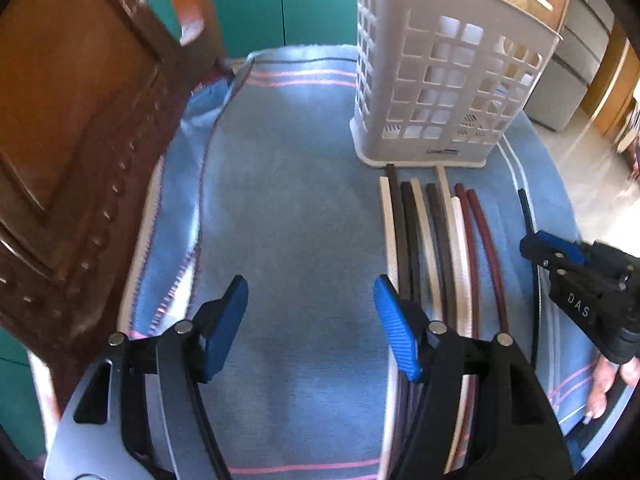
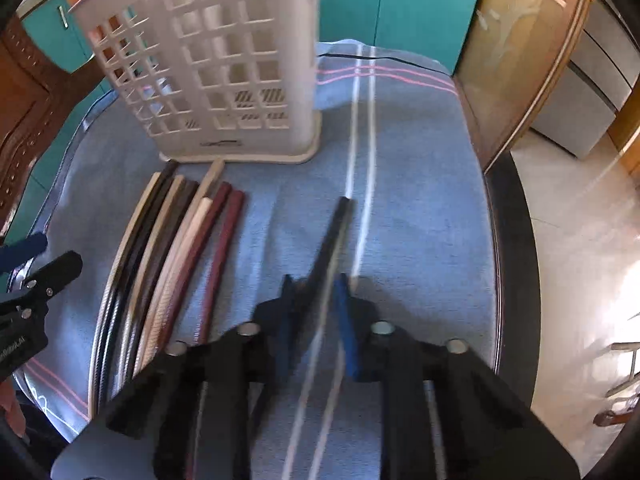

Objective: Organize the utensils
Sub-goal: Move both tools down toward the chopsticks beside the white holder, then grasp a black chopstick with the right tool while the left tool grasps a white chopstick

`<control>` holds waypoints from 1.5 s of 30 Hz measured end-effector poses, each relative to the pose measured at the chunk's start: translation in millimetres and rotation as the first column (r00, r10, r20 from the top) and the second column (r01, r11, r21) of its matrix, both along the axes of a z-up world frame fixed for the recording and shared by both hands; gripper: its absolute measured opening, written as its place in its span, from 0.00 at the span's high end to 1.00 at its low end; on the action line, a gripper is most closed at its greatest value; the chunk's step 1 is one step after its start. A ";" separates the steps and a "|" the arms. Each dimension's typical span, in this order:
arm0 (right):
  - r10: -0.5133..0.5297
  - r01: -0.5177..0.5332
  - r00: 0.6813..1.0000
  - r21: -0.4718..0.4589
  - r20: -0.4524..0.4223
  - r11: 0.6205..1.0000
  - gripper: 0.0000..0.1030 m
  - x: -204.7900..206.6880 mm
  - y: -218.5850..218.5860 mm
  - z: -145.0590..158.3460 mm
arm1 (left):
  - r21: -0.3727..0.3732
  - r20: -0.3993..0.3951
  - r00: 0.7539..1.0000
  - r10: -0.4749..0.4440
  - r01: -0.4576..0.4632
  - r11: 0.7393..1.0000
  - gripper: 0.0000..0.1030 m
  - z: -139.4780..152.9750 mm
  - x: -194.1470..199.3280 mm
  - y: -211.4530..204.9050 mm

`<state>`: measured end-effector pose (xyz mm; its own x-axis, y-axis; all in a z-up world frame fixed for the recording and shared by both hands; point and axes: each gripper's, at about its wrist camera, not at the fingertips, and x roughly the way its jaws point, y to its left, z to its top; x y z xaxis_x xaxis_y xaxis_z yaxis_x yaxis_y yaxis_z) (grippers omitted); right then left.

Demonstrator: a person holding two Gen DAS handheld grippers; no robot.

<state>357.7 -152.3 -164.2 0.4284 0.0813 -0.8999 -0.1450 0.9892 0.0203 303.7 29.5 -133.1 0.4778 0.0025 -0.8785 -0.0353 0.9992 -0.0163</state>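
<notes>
Blue ribbed pads tip both pairs of black tongs we hold over a soft, nubbly blue cloth point(image 1: 288, 208) with thin pink and white stripes. Our left gripper point(image 1: 310, 320) stands spread apart with only bare cloth between its pads. Just to its right lies a tight row of long, slim utensil handles point(image 1: 436, 240) in cream, dark brown and maroon, smooth and slightly ridged, all pointing ahead. Beyond the far ends of that row stands an upright pale plastic basket point(image 1: 448, 80) with square lattice holes. Our right gripper point(image 2: 314, 316) has pinched its pads onto a single black-handled utensil point(image 2: 334, 232), a straight thin rod reaching forward from the pads, apart from the row on its left.
</notes>
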 end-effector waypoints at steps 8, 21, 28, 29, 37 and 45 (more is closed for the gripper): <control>-0.012 0.010 1.000 0.122 0.017 0.992 0.89 7.1 -26.1 5.5 | -0.064 -0.033 0.999 -0.036 0.034 0.997 0.43 -16.7 8.5 -9.9; -0.017 0.013 0.999 0.117 0.029 0.993 0.84 -4.9 -23.0 6.0 | 0.036 -0.022 0.999 -0.023 0.024 0.999 0.46 -29.1 11.8 -28.4; -0.010 0.007 1.000 0.094 0.025 0.996 0.81 -4.9 -18.4 0.2 | 0.005 -0.011 1.000 -0.019 0.019 1.000 0.37 -24.3 2.4 -25.4; -0.010 0.008 1.000 0.093 0.025 0.996 0.79 -5.5 -18.0 0.0 | -0.011 0.002 1.000 -0.026 0.026 1.000 0.35 -21.6 1.5 -25.3; -0.003 0.001 0.999 0.074 0.032 0.997 0.72 -4.2 -10.4 -2.1 | -0.015 -0.015 0.998 -0.058 0.058 0.998 0.46 -25.7 -4.4 -28.4; 0.004 -0.007 0.999 0.066 0.038 0.998 0.70 -5.7 -9.0 -2.4 | -0.077 -0.025 1.000 -0.011 0.009 0.997 0.54 -28.5 2.5 -11.0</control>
